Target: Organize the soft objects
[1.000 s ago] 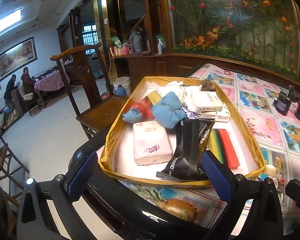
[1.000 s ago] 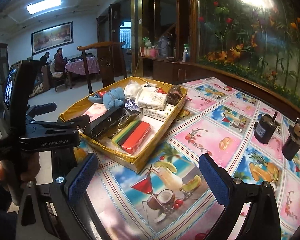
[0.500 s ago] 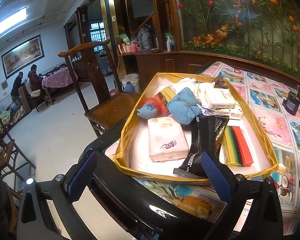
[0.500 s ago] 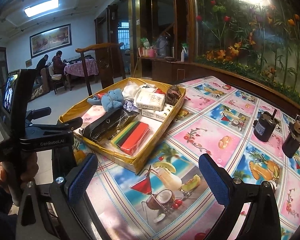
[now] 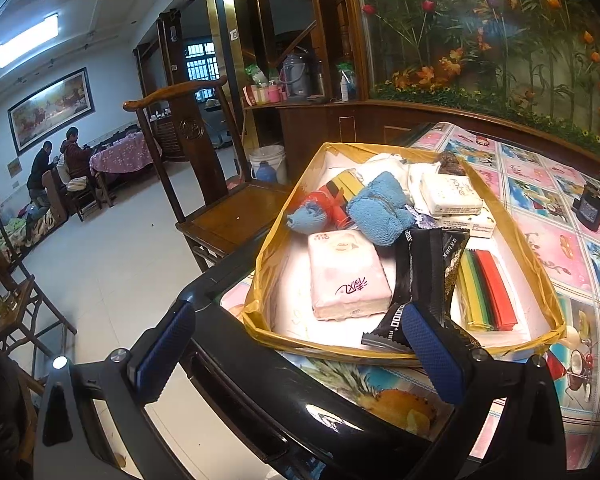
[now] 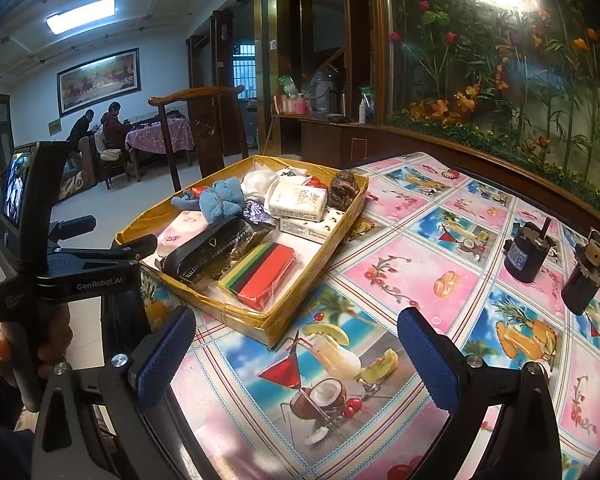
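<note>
Soft objects in tray; patterned tablecloth

A shallow yellow-lined tray sits at the table's corner, crowded with soft things — a pink tissue pack lying flat, a rolled blue towel behind it, a black foil pouch slanting alongside. To their right lie striped red-green-yellow cloths — a white tissue pack rests farther back.

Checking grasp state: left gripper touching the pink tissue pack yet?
Apart. Left wrist view: left gripper is open at the table edge, short of the tray; pink tissue pack lies untouched inside.
</note>
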Tool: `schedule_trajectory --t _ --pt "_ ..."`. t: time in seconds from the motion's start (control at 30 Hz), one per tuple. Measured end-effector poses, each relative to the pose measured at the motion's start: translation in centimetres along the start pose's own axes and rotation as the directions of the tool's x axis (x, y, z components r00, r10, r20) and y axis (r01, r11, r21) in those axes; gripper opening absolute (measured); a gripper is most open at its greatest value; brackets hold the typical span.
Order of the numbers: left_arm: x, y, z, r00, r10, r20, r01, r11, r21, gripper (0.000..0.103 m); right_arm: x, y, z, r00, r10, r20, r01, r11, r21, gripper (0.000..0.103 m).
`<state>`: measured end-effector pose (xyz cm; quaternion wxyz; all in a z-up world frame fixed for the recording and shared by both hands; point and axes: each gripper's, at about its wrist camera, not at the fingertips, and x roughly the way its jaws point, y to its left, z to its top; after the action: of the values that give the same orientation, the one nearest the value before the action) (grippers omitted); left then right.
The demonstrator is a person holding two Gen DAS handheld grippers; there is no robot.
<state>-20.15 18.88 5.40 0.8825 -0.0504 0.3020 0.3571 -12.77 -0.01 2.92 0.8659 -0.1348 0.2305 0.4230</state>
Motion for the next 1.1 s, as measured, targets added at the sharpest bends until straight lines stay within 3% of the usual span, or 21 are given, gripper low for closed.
schedule_trajectory --t 1.1 --pt "-0.37 -0.46 -0.22 0.999 0.039 0.017 -0.04 0.998 0.045 0.103 0.02 -0.09 0.06 1.0 -0.006 0.001 0.006 1.0 0.0 0.102"
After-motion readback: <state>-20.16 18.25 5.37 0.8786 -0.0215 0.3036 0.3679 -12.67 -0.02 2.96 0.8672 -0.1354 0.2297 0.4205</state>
